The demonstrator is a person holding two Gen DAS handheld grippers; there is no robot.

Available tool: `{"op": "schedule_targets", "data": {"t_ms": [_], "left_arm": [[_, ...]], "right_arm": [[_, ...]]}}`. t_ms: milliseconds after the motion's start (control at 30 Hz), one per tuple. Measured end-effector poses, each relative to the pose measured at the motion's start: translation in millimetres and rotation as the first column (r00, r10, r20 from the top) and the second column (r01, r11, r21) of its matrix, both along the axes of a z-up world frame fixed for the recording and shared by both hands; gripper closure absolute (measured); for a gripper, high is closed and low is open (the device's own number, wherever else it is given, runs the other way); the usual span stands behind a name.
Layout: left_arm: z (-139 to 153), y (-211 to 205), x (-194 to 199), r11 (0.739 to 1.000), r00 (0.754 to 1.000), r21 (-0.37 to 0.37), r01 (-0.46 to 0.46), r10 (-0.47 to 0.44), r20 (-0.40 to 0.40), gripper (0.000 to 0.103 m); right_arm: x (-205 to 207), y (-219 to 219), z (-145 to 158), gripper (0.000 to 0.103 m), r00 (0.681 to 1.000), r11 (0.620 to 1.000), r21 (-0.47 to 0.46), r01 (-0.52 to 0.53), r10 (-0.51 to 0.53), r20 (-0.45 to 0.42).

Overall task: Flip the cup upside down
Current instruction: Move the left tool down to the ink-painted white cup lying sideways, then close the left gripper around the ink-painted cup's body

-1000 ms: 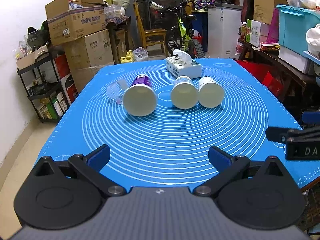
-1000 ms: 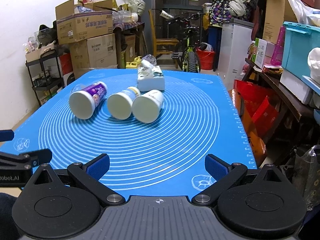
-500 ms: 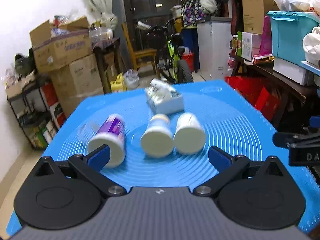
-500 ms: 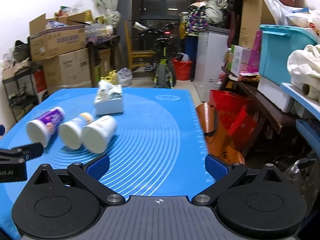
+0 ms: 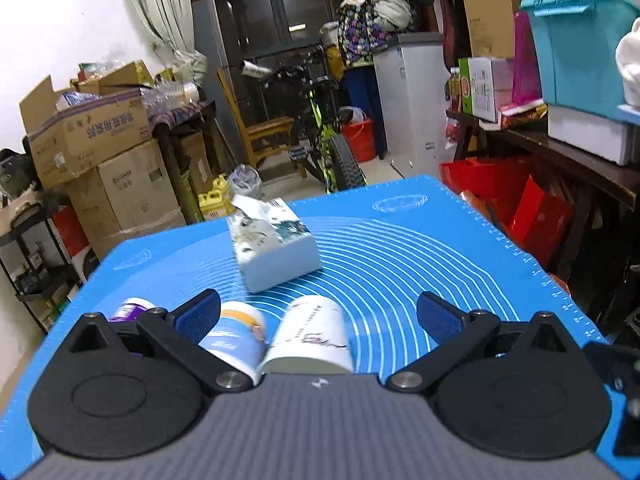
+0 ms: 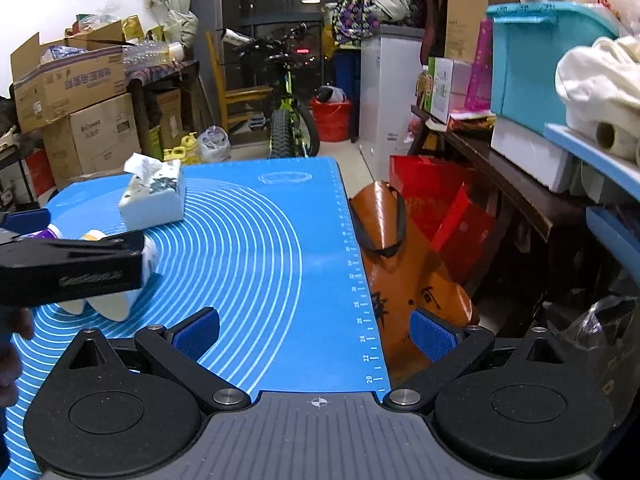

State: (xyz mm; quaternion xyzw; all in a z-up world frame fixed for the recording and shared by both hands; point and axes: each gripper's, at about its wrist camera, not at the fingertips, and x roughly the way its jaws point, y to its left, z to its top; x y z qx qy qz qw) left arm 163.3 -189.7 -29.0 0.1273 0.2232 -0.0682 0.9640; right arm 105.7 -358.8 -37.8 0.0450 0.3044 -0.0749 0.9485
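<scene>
Three cups lie on their sides on the blue mat point(image 5: 400, 264). In the left wrist view the white printed cup point(image 5: 312, 336) lies between my open left gripper's point(image 5: 318, 314) fingers. The blue-and-orange cup point(image 5: 236, 332) lies by the left fingertip point(image 5: 198, 312). The purple cup point(image 5: 130, 308) is mostly hidden behind that finger. In the right wrist view the left gripper's body covers the cups; the white cup's base point(image 6: 114, 306) shows below it. My right gripper point(image 6: 316, 332) is open and empty over the mat's right edge.
A tissue box point(image 5: 274, 246) stands on the mat behind the cups; it also shows in the right wrist view point(image 6: 154, 196). An orange bag point(image 6: 404, 264) and red bags sit on the floor right of the table. Boxes, a bicycle and shelves surround the table.
My left gripper has moved forward and down until the white cup lies between its open fingers. My right gripper has swung right, toward the mat's right edge.
</scene>
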Motion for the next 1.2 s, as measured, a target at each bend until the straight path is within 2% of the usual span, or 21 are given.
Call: {"op": "schedule_targets", "data": {"t_ms": [233,433,533,667,800,900,1033,1200], "left_arm": [[-22,-9,26,0.999,0.996,0.028,-0.017,0.019,-0.083,0.001],[-30,-10,35,0.999,0.99,0.029,-0.042,0.046,-0.136,0.008],[-29,-8,37,0.998,0.988,0.027,-0.058,0.061,-0.141,0.015],[-27,-7,37,0.995,0.987,0.04,-0.09,0.094,-0.129,0.033],[-26,-6,38,0.992,0.986,0.053,-0.117,0.122,-0.116,0.047],[-26,-4,38,0.991,0.985,0.061,-0.121,0.128,-0.112,0.046],[-32,-12,38,0.983,0.984,0.14,-0.114,0.131,-0.119,0.044],[-32,-3,40,0.986,0.981,0.098,-0.136,0.148,-0.126,0.045]], "right_arm": [[7,-4,-7,0.002,1.0,1.0,0.015,0.0,0.0,-0.005],[11,-5,-9,0.002,1.0,1.0,0.026,-0.007,0.007,-0.004],[14,-3,-11,0.002,1.0,1.0,0.029,-0.011,0.011,-0.009],[15,-4,-14,0.002,1.0,0.999,0.033,-0.007,0.008,-0.011],[14,-4,-15,0.002,1.0,0.999,0.044,0.0,0.0,-0.012],[14,-4,-15,0.002,1.0,0.999,0.044,-0.001,0.001,-0.012],[13,-4,-15,0.002,1.0,0.999,0.043,-0.002,0.002,-0.009],[13,-5,-14,0.002,1.0,0.999,0.043,0.004,-0.004,-0.005]]}}
